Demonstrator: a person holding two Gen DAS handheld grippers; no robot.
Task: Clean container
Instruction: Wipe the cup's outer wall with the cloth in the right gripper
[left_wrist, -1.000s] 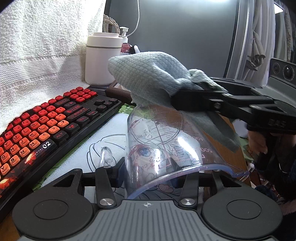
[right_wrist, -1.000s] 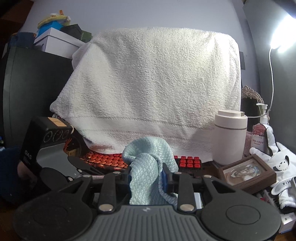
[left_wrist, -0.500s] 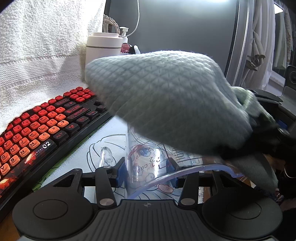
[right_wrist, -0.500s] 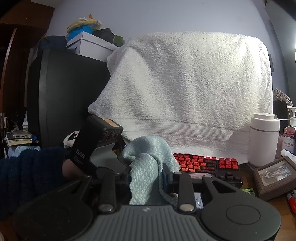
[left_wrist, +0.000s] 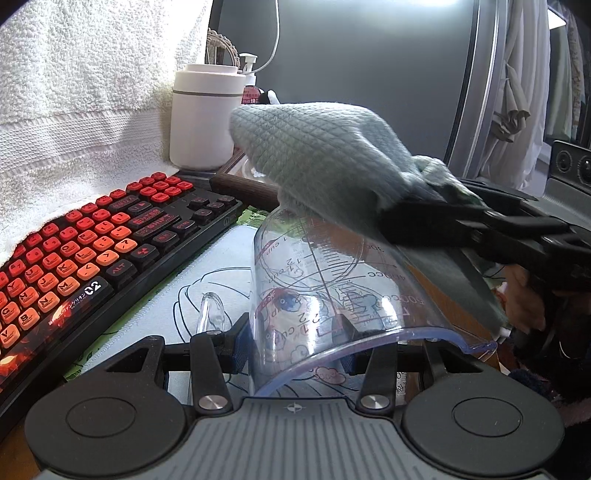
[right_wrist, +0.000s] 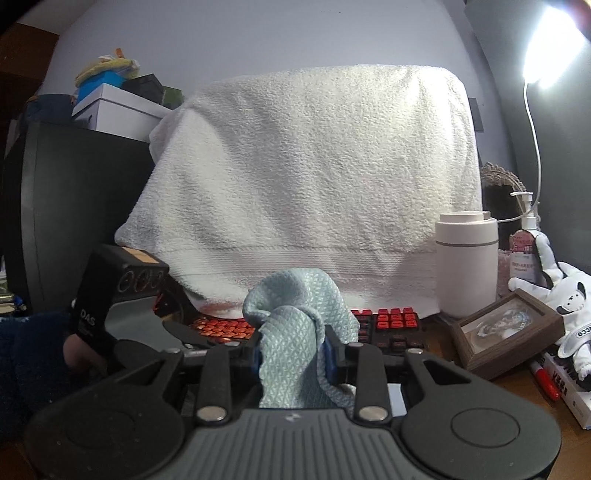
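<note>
My left gripper (left_wrist: 293, 341) is shut on a clear plastic measuring cup (left_wrist: 332, 288) with printed scale marks. The cup lies tilted on its side above the desk mat, its rim toward the camera. My right gripper (right_wrist: 293, 354) is shut on a light blue waffle-weave cloth (right_wrist: 295, 332). In the left wrist view the cloth (left_wrist: 325, 162) rests over the far upper side of the cup, with the right gripper's black fingers (left_wrist: 443, 221) reaching in from the right. The left gripper body shows at the left of the right wrist view (right_wrist: 122, 295).
A red and black keyboard (left_wrist: 74, 254) lies at the left on a printed desk mat (left_wrist: 184, 288). A white towel (right_wrist: 314, 166) drapes behind it. A white canister (left_wrist: 205, 118), a wooden picture frame (right_wrist: 506, 332), a pump bottle (right_wrist: 524, 251) and a plush toy (right_wrist: 569, 299) stand at the right.
The cloth swept close over the cup toward the left camera, then drew back toward the cup's far side. The left gripper and cup have stayed in place.
</note>
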